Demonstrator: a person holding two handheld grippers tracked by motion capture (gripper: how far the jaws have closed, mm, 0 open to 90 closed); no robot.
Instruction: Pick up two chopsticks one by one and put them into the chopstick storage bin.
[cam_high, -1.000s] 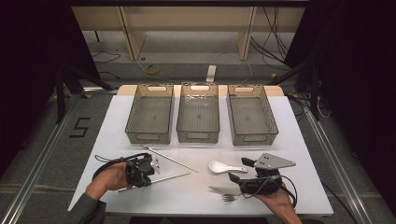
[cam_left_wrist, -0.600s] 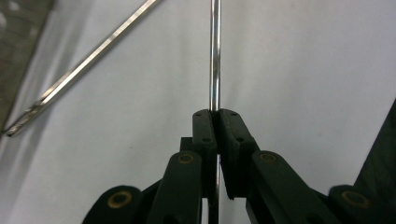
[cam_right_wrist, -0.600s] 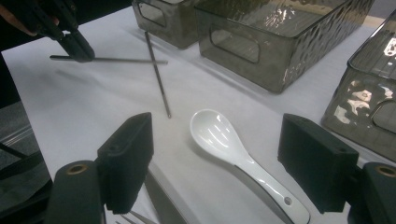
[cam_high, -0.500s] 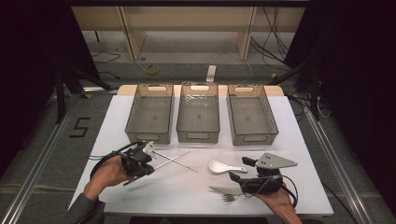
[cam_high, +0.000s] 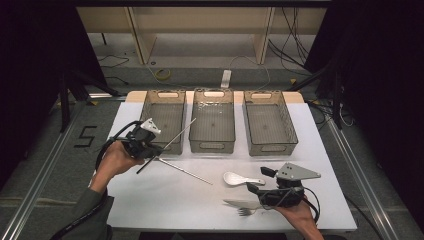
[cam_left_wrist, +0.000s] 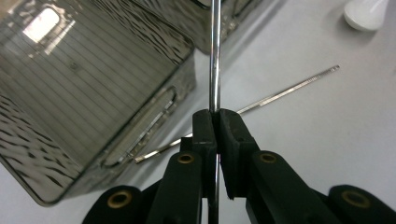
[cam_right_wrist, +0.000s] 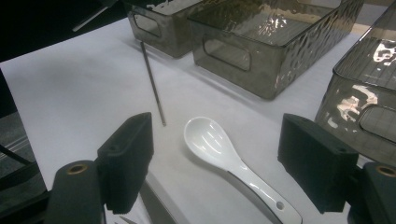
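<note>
1. Left gripper (cam_high: 150, 145), black with a grey three-cornered plate on top, is held above the near-left part of the white table (cam_high: 150, 200), just near of the left bin.
2. Its jaws are pinched tight on a thin, shiny metal chopstick (cam_high: 177, 136). In the left gripper view the rod (cam_left_wrist: 215, 56) runs straight up out of the closed pads.
3. The held chopstick slants from the gripper up and to the right. Its far tip reaches over the gap between the left smoked-plastic bin (cam_high: 165, 120) and the middle smoked-plastic bin (cam_high: 213, 122).
4. A second thin metal chopstick (cam_high: 184, 171) lies flat on the table, just near and right of the left gripper, running toward the spoon. It touches neither bin.
5. Right gripper (cam_high: 260, 187) sits low at the near-right of the table. Its jaws stand wide apart, nothing between the pads.
6. A white ceramic soup spoon (cam_right_wrist: 224, 154) lies on the table between those open jaws, bowl pointing left and away from the hand. The pads are clear of it.
7. A metal fork (cam_high: 242, 207) lies at the near edge, partly under the right gripper.
8. A third smoked-plastic bin (cam_high: 270, 122) stands at the far right of the row.
</note>
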